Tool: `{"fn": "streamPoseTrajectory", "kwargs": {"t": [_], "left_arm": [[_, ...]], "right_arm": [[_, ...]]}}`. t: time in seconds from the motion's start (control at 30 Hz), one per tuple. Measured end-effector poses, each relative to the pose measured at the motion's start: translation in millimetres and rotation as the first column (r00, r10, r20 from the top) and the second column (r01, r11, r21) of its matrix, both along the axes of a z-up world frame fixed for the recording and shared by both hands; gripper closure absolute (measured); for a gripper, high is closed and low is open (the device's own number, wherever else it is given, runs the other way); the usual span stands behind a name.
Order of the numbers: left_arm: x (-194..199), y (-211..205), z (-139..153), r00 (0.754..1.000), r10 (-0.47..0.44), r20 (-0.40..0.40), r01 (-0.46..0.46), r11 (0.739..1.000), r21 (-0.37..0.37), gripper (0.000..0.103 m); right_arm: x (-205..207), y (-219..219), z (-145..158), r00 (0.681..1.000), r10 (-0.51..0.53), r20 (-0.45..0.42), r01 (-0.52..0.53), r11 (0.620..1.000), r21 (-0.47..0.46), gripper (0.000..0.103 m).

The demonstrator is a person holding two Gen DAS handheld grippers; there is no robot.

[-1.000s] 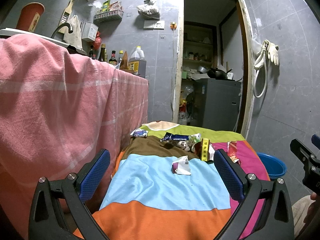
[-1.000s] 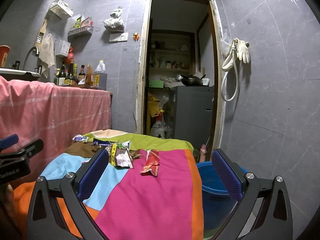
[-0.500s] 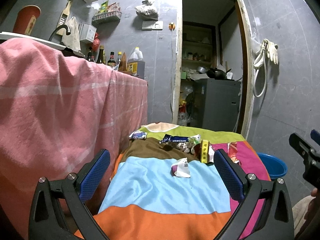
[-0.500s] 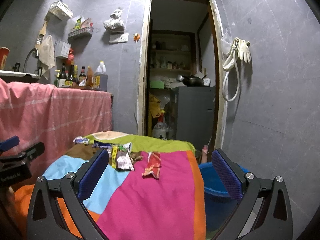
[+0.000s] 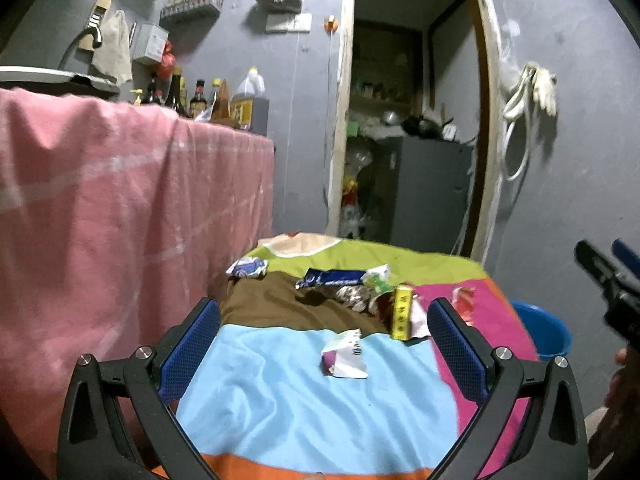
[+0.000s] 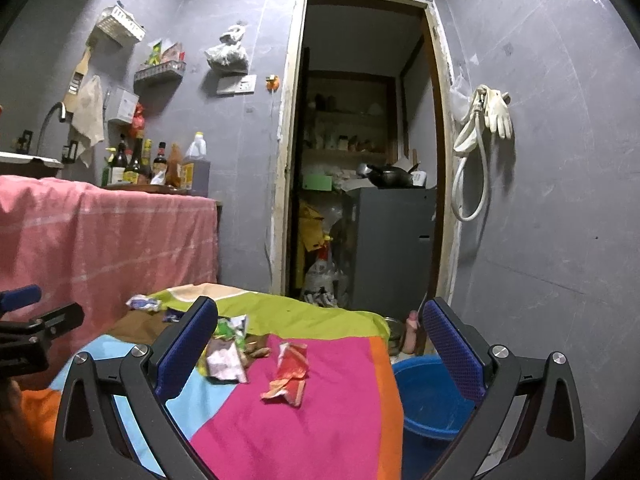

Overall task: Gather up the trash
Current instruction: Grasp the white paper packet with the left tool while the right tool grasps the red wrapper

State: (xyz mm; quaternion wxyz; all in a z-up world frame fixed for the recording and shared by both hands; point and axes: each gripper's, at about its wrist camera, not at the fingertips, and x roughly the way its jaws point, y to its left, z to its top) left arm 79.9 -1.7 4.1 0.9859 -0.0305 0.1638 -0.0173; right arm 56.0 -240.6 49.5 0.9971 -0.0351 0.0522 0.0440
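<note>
Several wrappers lie on a low table under a multicoloured cloth (image 5: pixel 280 400). A white and purple wrapper (image 5: pixel 345 354) rests on the light blue patch, just ahead of my open left gripper (image 5: pixel 324 344). A yellow box (image 5: pixel 401 312) and crumpled packets (image 5: pixel 356 292) sit behind it. A red wrapper (image 6: pixel 290 372) lies on the pink patch between the fingers of my open right gripper (image 6: pixel 320 344). A white packet (image 6: pixel 224 362) lies to its left. Neither gripper holds anything.
A blue bucket (image 6: pixel 430 396) stands on the floor at the table's right edge. A counter draped in pink cloth (image 5: pixel 100 208) rises on the left, with bottles (image 5: pixel 196 98) on top. An open doorway (image 6: pixel 364 152) lies behind the table.
Both grippers have dropped a little and moved closer to the table. The wrappers have not moved. Both grippers stay open.
</note>
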Motion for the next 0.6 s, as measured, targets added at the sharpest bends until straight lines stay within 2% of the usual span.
{"fn": "streamPoseTrajectory", "kwargs": {"t": [0.13, 0.27, 0.4, 0.6], "left_arm": [[28.9, -4.3, -15.8, 0.995, 0.02, -0.099, -0.02, 1.0, 0.0, 0.002], [54.8, -6.7, -31.0, 0.978, 0.037, -0.207, -0.036, 0.999, 0.007, 0.002], [72.5, -6.5, -43.0, 0.959, 0.037, -0.281, -0.035, 0.999, 0.012, 0.002], [87.6, -4.4, -56.2, 0.937, 0.021, -0.349, -0.022, 1.0, 0.0, 0.002]], "right_arm": [[25.6, -4.7, -9.0, 1.0, 0.016, -0.008, -0.016, 1.0, -0.007, 0.0], [58.8, -4.4, -27.3, 0.99, 0.055, -0.128, -0.056, 0.998, -0.001, 0.0], [91.7, -2.7, -45.9, 0.959, 0.075, -0.274, -0.076, 0.997, 0.009, 0.0], [122.6, -0.2, -69.4, 0.907, 0.112, -0.406, -0.109, 0.994, 0.031, 0.0]]}}
